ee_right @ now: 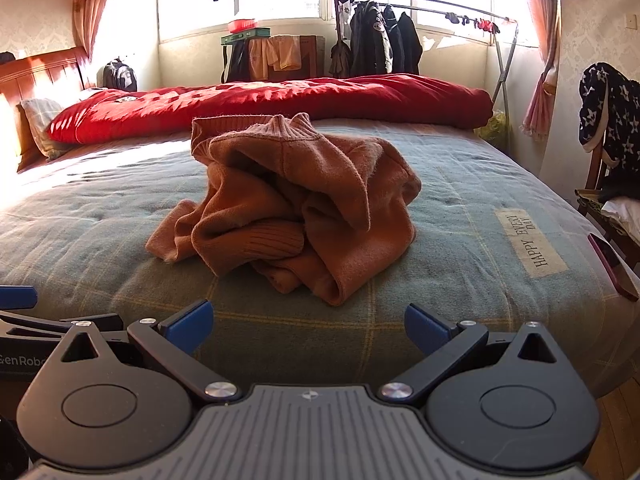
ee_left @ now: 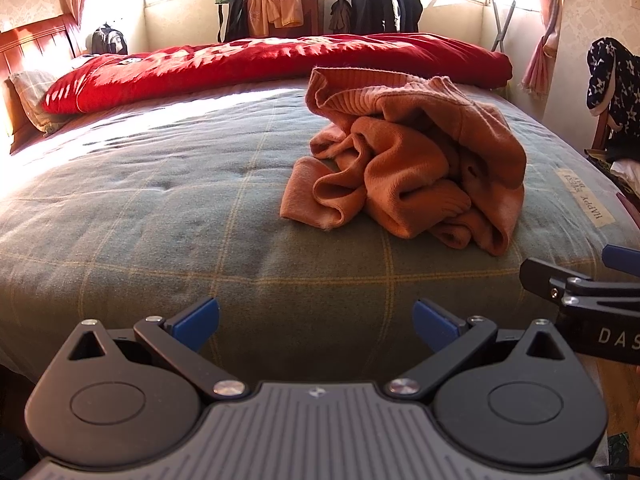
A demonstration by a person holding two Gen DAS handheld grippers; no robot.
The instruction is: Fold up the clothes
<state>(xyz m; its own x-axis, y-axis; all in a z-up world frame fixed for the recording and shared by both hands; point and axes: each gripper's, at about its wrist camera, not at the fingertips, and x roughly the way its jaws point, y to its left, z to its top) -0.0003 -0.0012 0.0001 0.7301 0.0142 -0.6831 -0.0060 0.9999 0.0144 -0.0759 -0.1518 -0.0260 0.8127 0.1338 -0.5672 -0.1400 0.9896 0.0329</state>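
Observation:
An orange knit sweater (ee_left: 416, 168) lies crumpled in a heap on the green plaid bed cover (ee_left: 160, 208); it also shows in the right wrist view (ee_right: 296, 208). My left gripper (ee_left: 316, 326) is open and empty, held at the bed's near edge, short of the sweater and to its left. My right gripper (ee_right: 308, 326) is open and empty, at the near edge straight in front of the sweater. The right gripper also shows at the right edge of the left wrist view (ee_left: 580, 284).
A red quilt (ee_right: 272, 100) lies folded along the far side of the bed. A phone (ee_right: 612, 266) rests at the bed's right edge. A chair with a star-patterned garment (ee_right: 610, 116) stands to the right. A clothes rack (ee_right: 400, 36) stands by the window.

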